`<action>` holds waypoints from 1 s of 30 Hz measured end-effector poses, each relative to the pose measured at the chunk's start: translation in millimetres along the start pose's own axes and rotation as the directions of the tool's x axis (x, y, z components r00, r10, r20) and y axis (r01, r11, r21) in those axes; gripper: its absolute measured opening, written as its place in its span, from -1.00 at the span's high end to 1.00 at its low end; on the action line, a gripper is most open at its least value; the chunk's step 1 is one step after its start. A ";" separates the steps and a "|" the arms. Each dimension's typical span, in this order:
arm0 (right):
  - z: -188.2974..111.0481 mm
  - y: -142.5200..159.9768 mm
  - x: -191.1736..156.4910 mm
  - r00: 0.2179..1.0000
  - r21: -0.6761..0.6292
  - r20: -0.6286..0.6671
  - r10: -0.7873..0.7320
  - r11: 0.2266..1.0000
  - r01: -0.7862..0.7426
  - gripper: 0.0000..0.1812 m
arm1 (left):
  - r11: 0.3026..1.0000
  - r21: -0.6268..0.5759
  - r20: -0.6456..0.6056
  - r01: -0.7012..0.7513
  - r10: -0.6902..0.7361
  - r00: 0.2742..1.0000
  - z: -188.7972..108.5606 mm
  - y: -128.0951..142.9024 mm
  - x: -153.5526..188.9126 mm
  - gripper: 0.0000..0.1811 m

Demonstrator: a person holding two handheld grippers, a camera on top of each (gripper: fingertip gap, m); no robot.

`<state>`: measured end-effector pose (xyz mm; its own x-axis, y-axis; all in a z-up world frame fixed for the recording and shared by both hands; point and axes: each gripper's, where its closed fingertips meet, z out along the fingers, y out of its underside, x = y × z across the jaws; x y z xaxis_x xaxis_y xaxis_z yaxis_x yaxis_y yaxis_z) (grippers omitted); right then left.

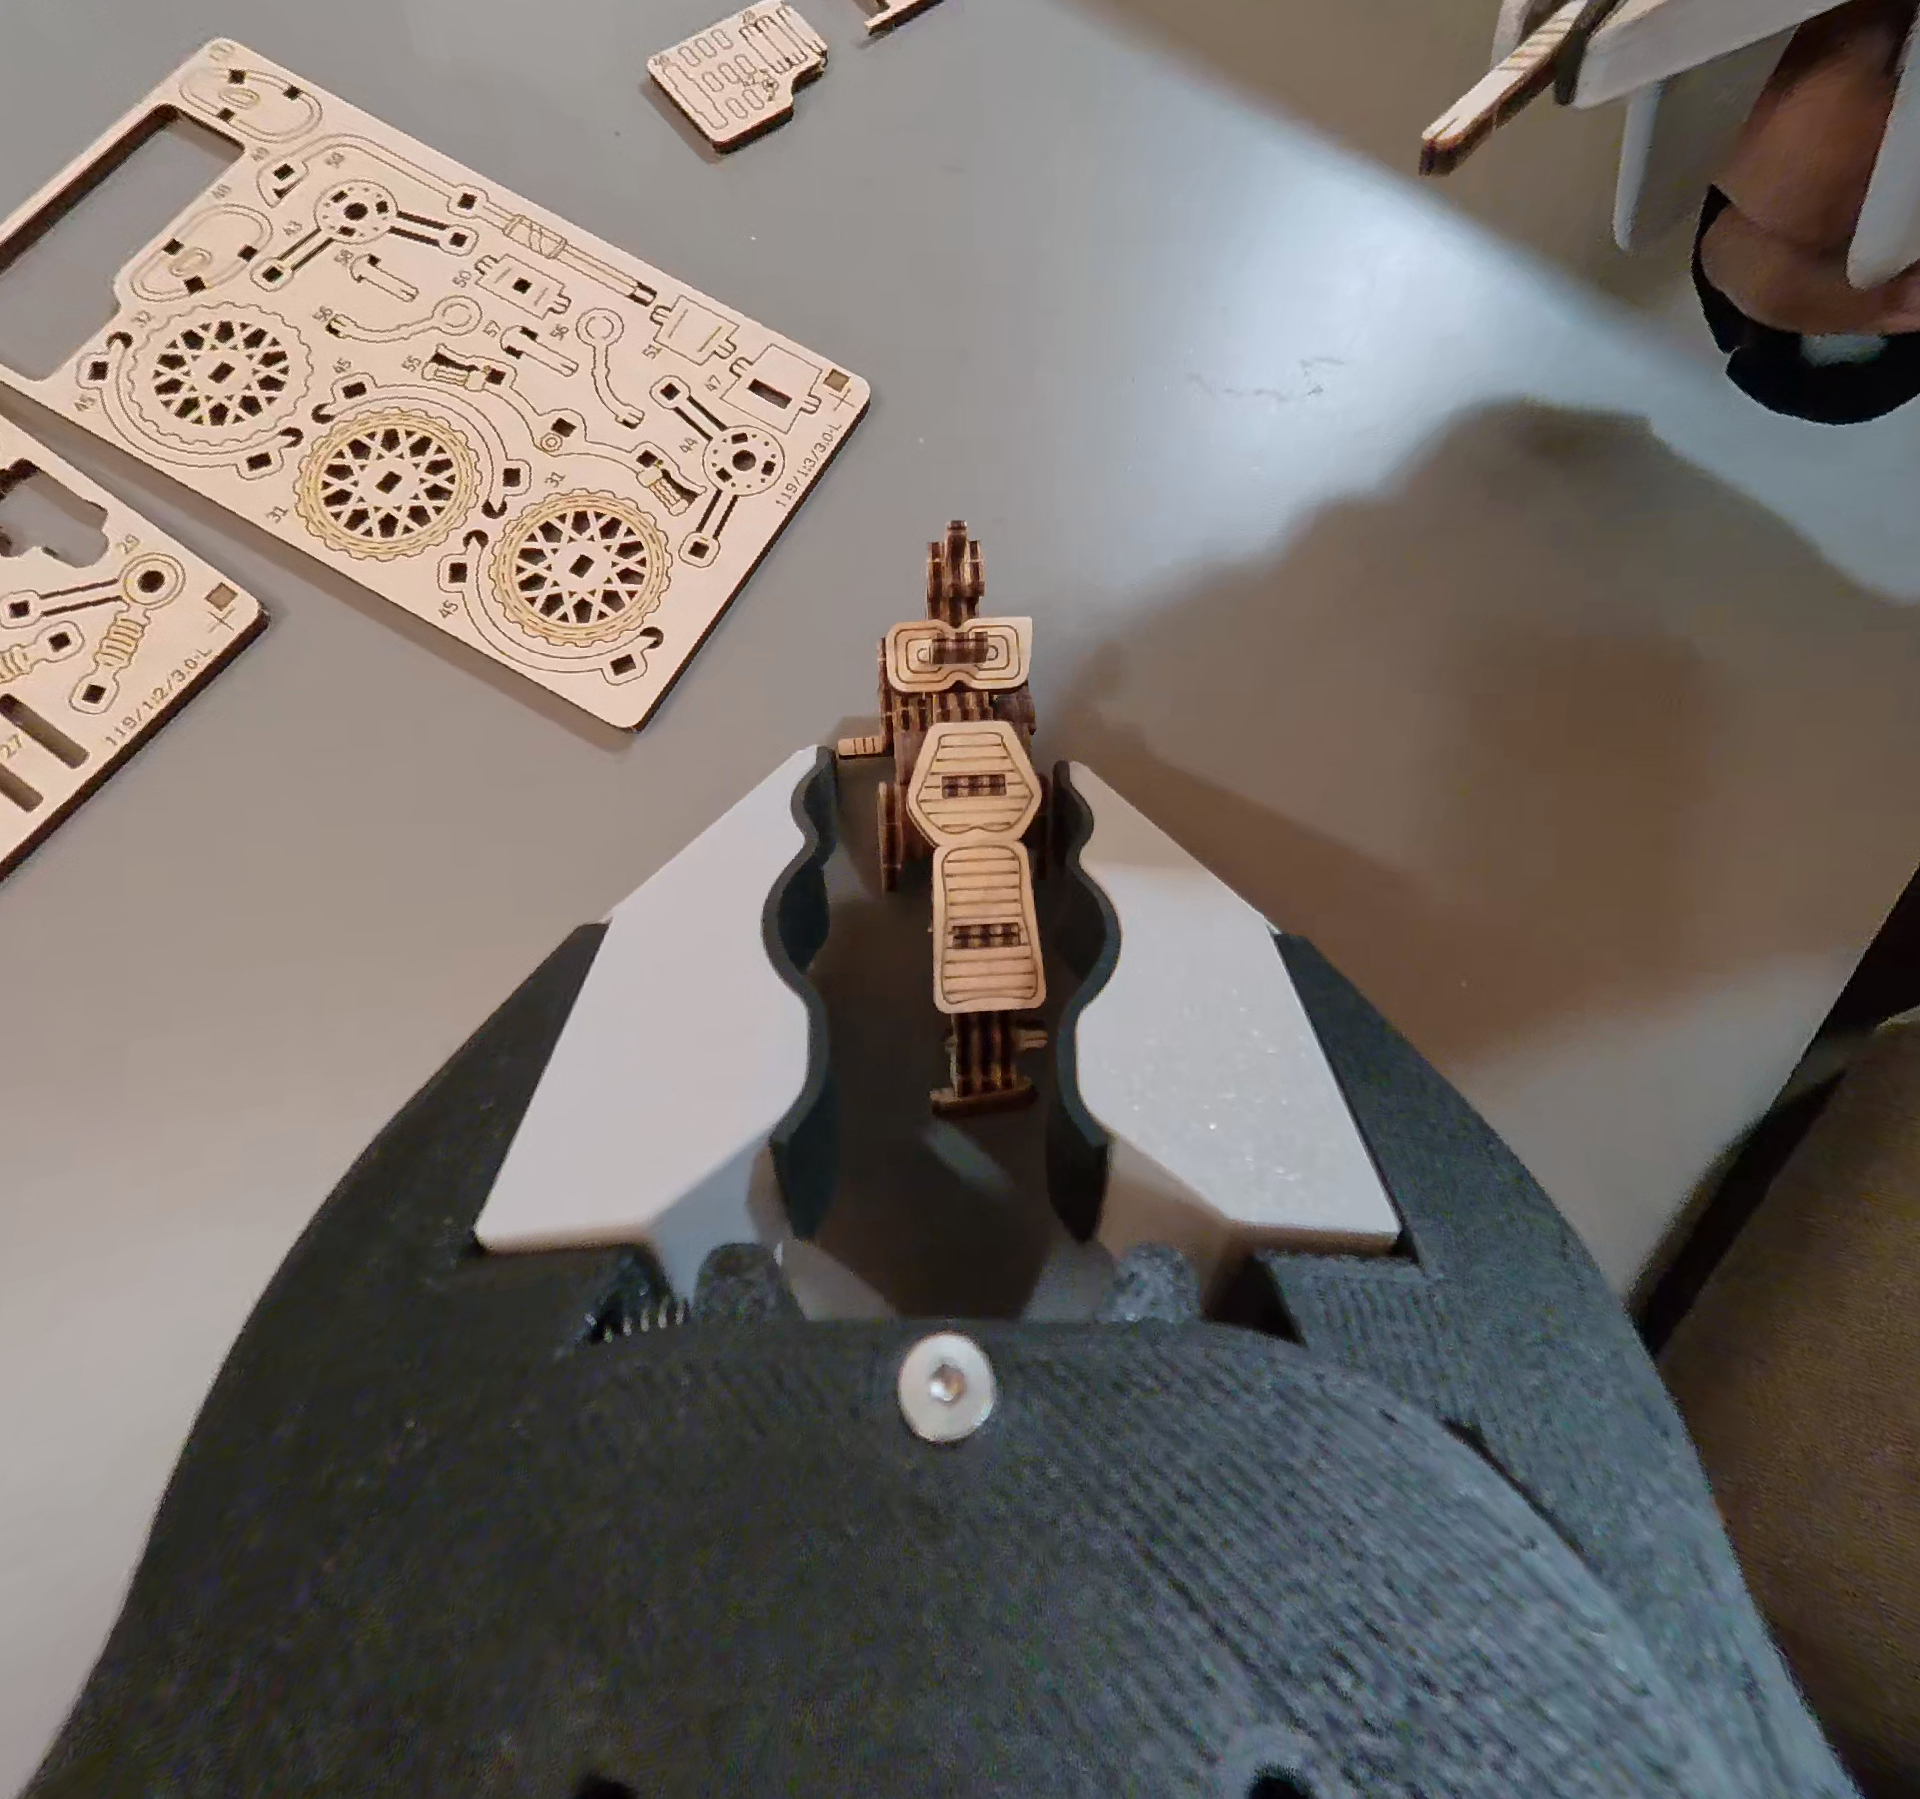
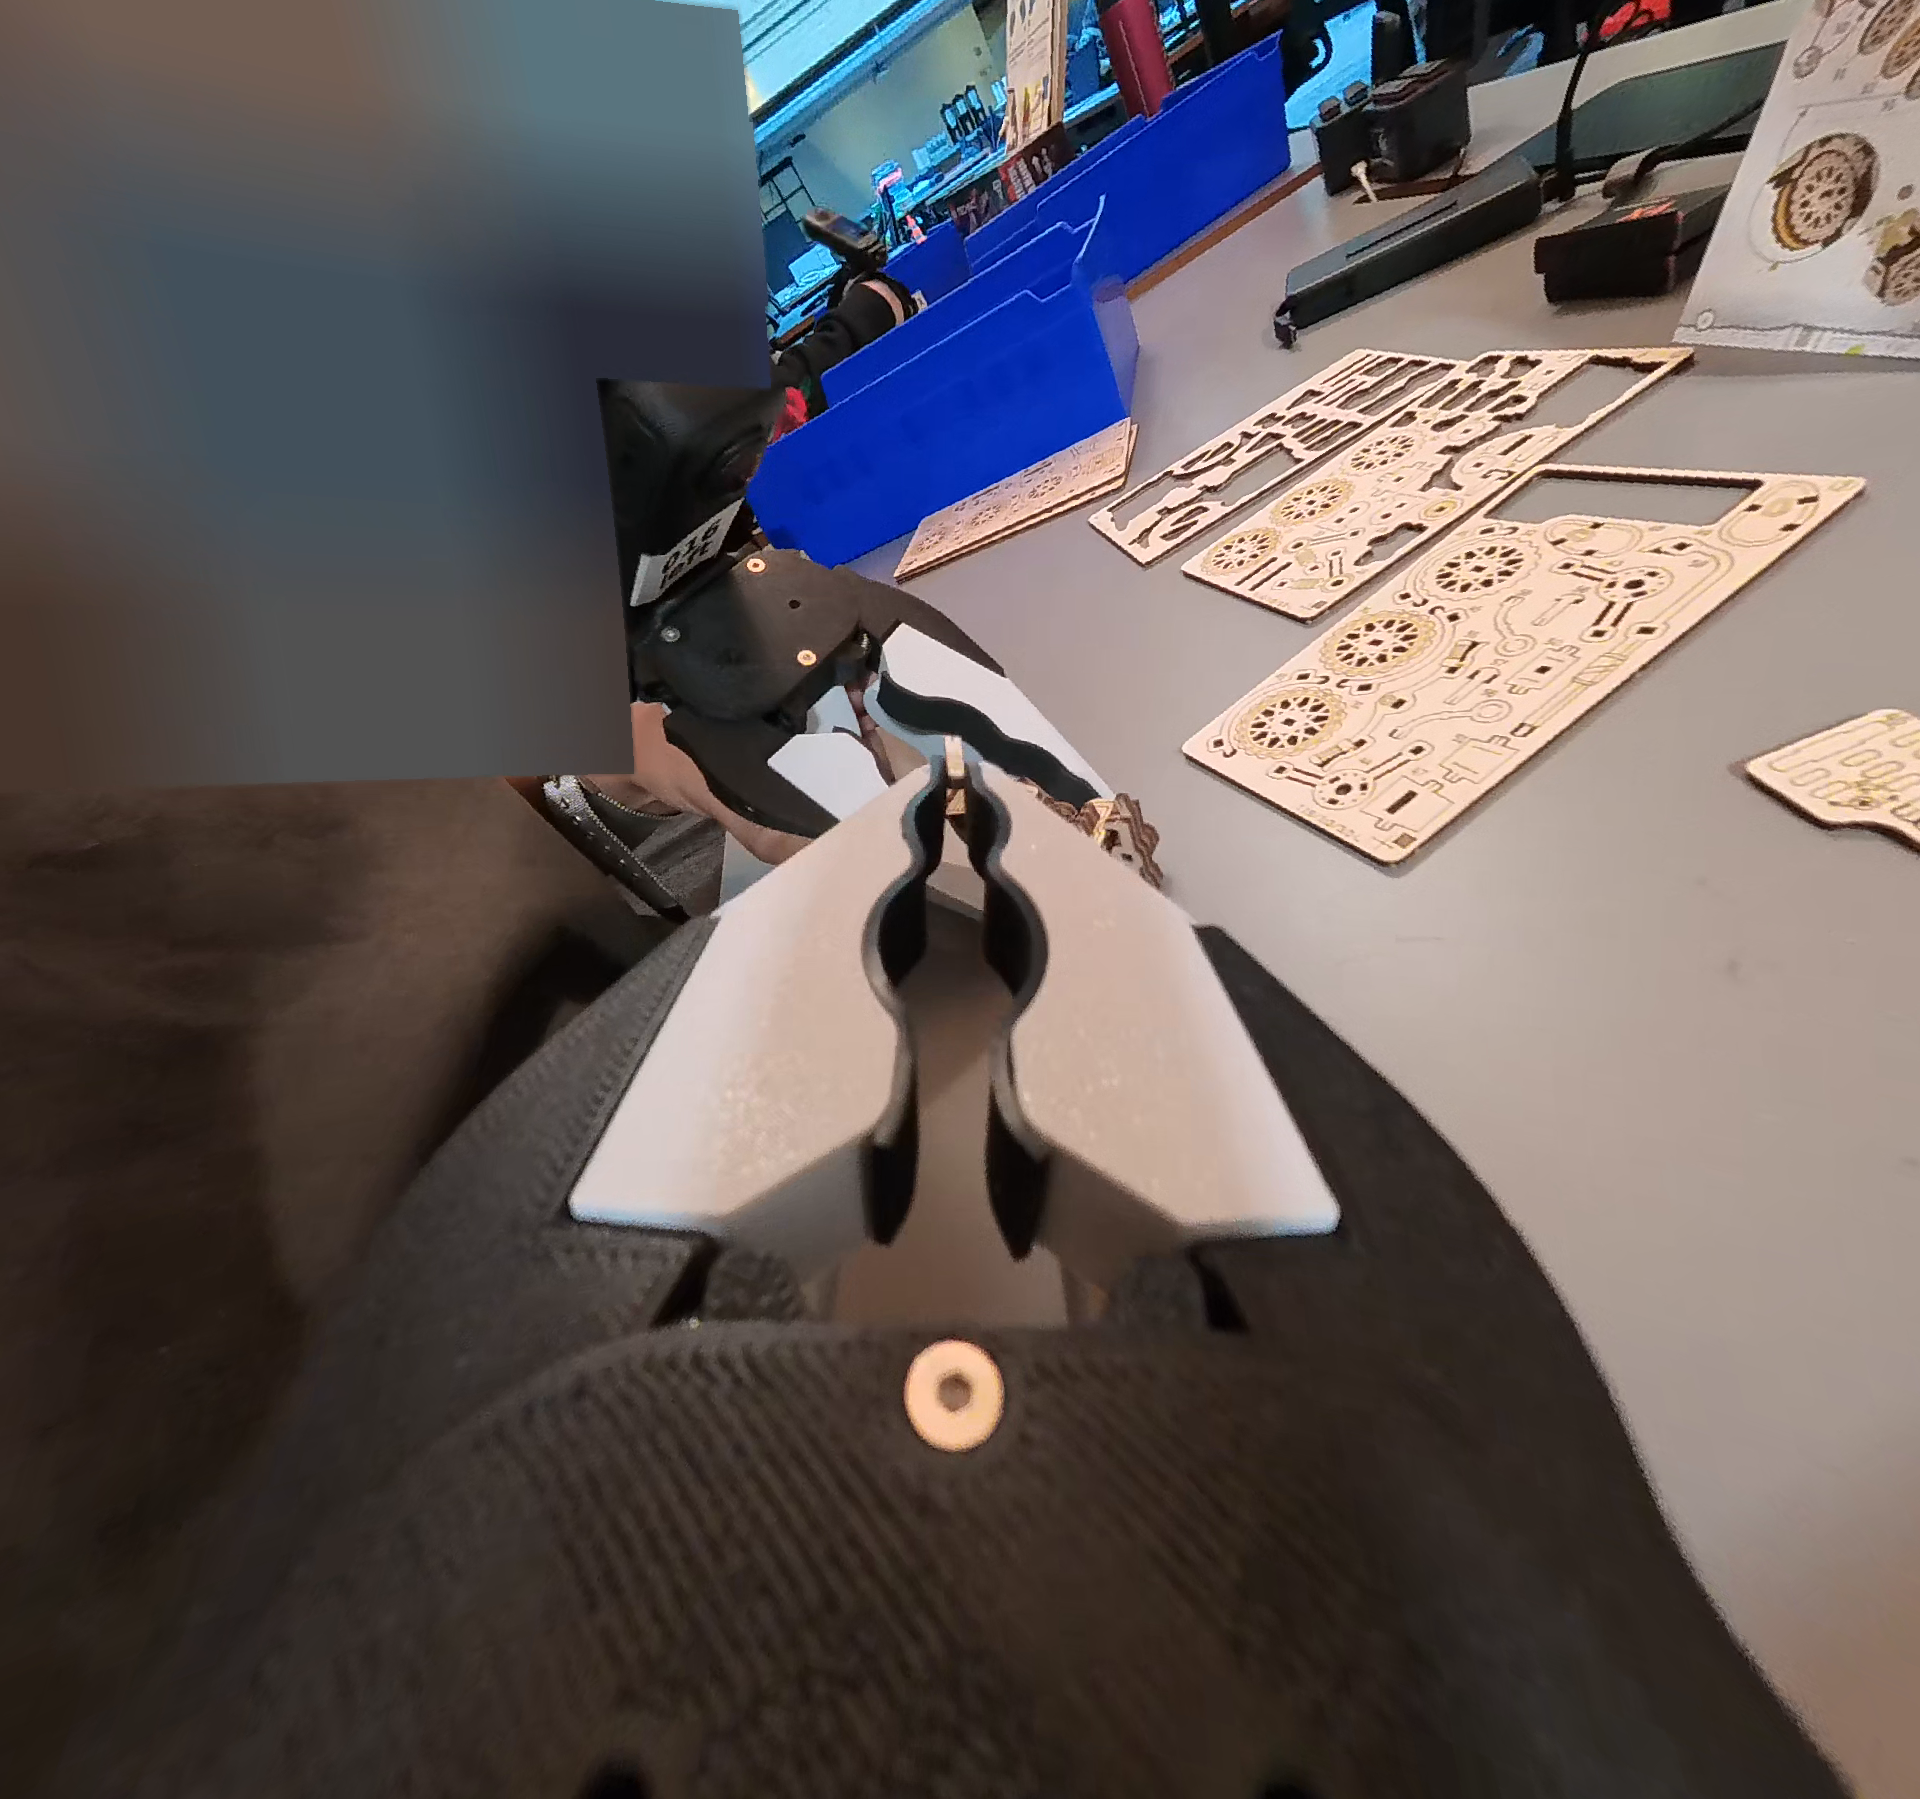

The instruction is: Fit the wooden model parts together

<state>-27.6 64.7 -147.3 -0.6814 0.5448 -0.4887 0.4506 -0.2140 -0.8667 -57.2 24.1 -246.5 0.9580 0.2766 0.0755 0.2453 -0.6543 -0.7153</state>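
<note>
Two laser-cut wooden sheets [image 1: 416,378] lie flat near the left edge of the grey tabletop [image 1: 1299,554]. The part-built wooden model [image 1: 971,835] stands upright between the spread fingers of the left gripper [image 1: 951,814]; whether they touch it is unclear. Near the right edge, the right gripper [image 2: 954,799] is clamped on a thin wooden strip [image 1: 1496,92], well apart from the model.

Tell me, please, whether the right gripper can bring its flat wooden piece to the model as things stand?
Probably yes. The right gripper, shut on the flat wooden piece, hovers apart from the model; only bare table lies between, and the left gripper leaves its front end exposed.
</note>
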 end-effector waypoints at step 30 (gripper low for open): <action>20.6 39.9 20.6 0.954 -0.259 -0.231 -0.191 0.957 0.129 0.99 | 0.924 0.103 -0.197 0.368 -0.343 0.918 -5.1 -19.5 8.3 0.61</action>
<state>-35.6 50.7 -194.0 -0.6027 0.7481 -0.2776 0.4925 0.0750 -0.8671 -53.3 35.6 -228.4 0.8248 0.3404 0.4515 0.5636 -0.4306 -0.7049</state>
